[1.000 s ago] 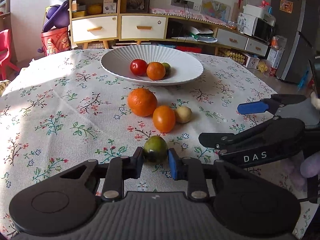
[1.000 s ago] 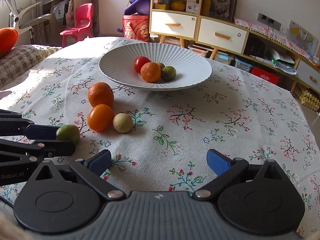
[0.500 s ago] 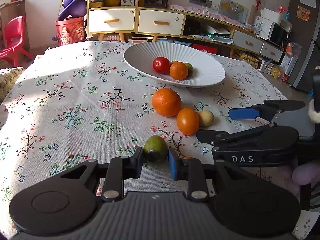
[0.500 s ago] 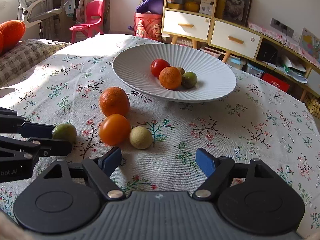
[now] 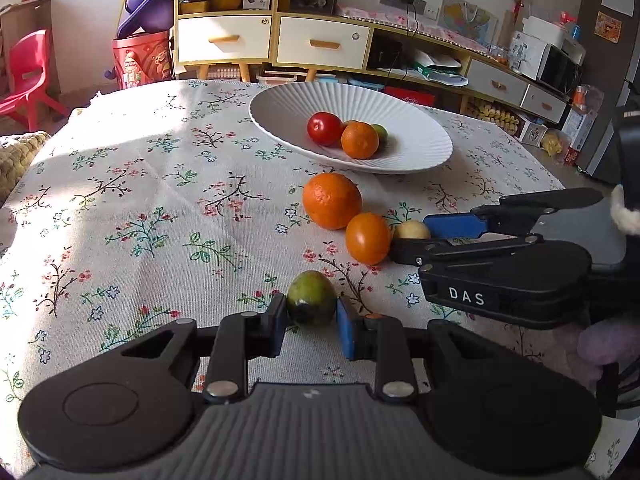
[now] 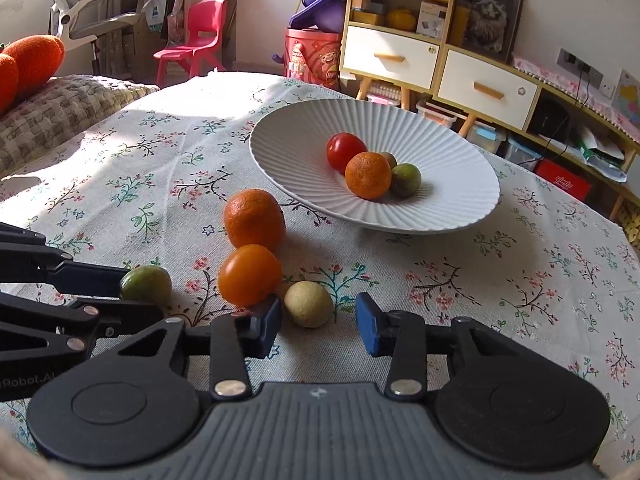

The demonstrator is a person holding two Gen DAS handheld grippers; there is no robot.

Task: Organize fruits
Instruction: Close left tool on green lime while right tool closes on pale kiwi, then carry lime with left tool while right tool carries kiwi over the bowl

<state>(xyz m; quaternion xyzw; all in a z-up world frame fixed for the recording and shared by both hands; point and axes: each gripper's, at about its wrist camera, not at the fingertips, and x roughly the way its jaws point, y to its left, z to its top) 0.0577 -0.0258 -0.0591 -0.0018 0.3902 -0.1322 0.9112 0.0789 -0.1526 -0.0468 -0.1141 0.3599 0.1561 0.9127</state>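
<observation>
My left gripper (image 5: 312, 316) is shut on a small green fruit (image 5: 311, 298), which also shows in the right wrist view (image 6: 146, 285). My right gripper (image 6: 318, 318) is open, its jaws on either side of a small pale yellow fruit (image 6: 308, 303) on the cloth; the fruit peeks out behind the right gripper in the left wrist view (image 5: 411, 229). A smooth orange fruit (image 6: 249, 275) touches the right gripper's left finger. A larger orange (image 6: 253, 219) lies behind it. A white ribbed plate (image 6: 460, 208) holds a red tomato (image 6: 345, 150), an orange (image 6: 367, 175) and a green fruit (image 6: 405, 180).
The table wears a floral cloth (image 5: 160, 208). Beyond its far edge stand a cabinet with drawers (image 6: 436, 68), a red bin (image 6: 310, 58) and a red child's chair (image 6: 196, 32). A cushion with orange plush (image 6: 32, 64) lies at the left.
My right gripper has moved forward and left, its jaws narrowing around the pale yellow fruit. My left gripper has kept its grip on the green fruit and shifted left a little.
</observation>
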